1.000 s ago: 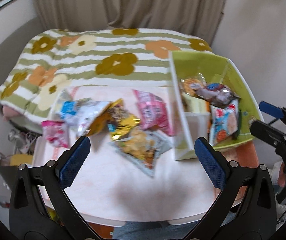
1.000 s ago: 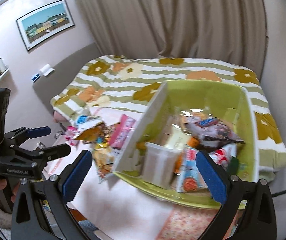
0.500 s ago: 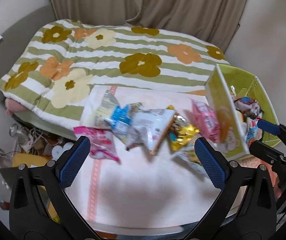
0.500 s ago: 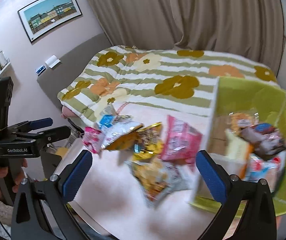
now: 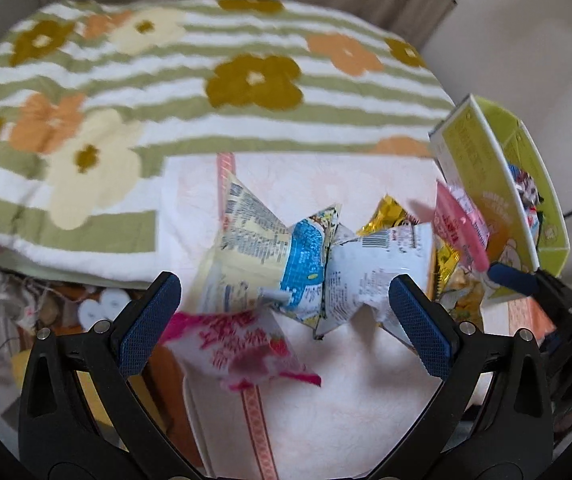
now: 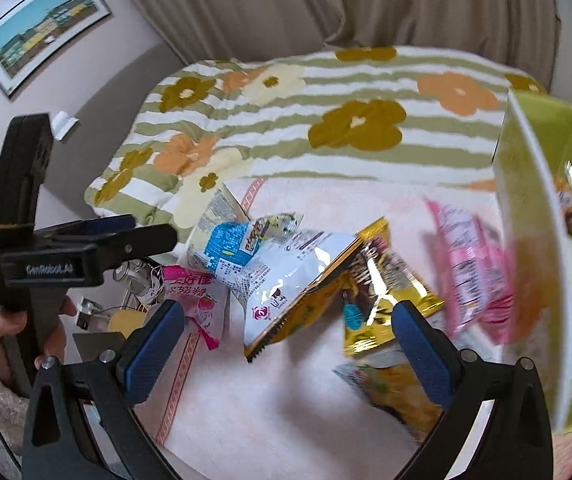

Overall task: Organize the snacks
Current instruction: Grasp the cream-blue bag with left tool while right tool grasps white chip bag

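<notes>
Several snack bags lie in a loose pile on a pale pink table point(image 5: 350, 400). A pink-and-white bag point(image 5: 241, 350) lies nearest my left gripper point(image 5: 286, 316), which is open and empty just above it. Behind it lie a blue-and-white bag point(image 5: 306, 264), a white bag point(image 5: 370, 276), a gold bag point(image 6: 382, 300) and a pink bag point(image 6: 470, 272). A green box point(image 6: 542, 280) at the right holds more snacks. My right gripper point(image 6: 290, 344) is open and empty over the white and gold bags.
A bed with a striped flower quilt point(image 5: 165, 80) lies behind the table. Clutter and cables sit on the floor to the left of the table point(image 5: 17, 312). A curtain point(image 6: 326, 4) hangs at the back.
Both grippers have swung left, away from the green box, and moved down closer to the pile of bags. Both stay open and empty.
</notes>
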Demonstrator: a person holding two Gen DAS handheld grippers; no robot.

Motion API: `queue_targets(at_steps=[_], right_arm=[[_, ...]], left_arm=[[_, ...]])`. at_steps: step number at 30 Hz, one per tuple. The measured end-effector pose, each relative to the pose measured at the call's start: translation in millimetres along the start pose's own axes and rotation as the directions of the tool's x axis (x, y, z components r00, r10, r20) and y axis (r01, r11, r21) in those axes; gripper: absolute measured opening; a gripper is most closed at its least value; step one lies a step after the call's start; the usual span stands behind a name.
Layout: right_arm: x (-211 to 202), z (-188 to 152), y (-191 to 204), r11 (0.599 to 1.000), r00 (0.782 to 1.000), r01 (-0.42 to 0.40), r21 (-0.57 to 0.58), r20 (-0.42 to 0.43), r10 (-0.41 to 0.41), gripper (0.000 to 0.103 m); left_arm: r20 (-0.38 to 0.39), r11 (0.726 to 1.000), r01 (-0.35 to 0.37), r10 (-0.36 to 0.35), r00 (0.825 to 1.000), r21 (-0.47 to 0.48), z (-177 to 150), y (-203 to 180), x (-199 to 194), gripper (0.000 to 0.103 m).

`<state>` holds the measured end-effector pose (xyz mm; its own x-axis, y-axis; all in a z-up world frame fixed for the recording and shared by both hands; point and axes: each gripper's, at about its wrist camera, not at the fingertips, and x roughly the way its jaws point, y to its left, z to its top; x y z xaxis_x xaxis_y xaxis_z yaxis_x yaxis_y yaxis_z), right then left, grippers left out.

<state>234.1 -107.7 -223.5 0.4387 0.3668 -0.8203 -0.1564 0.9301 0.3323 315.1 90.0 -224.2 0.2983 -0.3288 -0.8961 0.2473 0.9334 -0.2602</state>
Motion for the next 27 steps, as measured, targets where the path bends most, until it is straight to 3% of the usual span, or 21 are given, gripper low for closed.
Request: queue_targets(at_steps=[7, 18, 25, 27], right_arm=[[32, -1, 2, 0.999, 1.000, 0.014, 0.045, -0.028, -0.013, 0.103], [62, 7, -6, 1.000, 1.000, 0.008, 0.025, -0.007, -0.008, 0.103], [72, 8, -1, 0.999, 0.999, 0.026, -0.032, -0.024, -0.027, 0.103], [73, 8, -1, 0.999, 0.999, 0.028, -0.047, -0.029, -0.029, 0.103]], left_arm=[[-0.122, 0.998, 0.058, -0.059, 0.991, -0.013, 12, 13, 56, 0.103], [-0.180, 1.000, 0.011, -0.011, 0.984, 0.003, 20, 18, 91, 0.103], [-0.222, 0.999, 0.038, -0.042, 0.974, -0.023, 16, 22, 110, 0.103], [-0.213, 0.999, 0.045, -0.049, 0.976, -0.019, 15, 22, 110, 0.095]])
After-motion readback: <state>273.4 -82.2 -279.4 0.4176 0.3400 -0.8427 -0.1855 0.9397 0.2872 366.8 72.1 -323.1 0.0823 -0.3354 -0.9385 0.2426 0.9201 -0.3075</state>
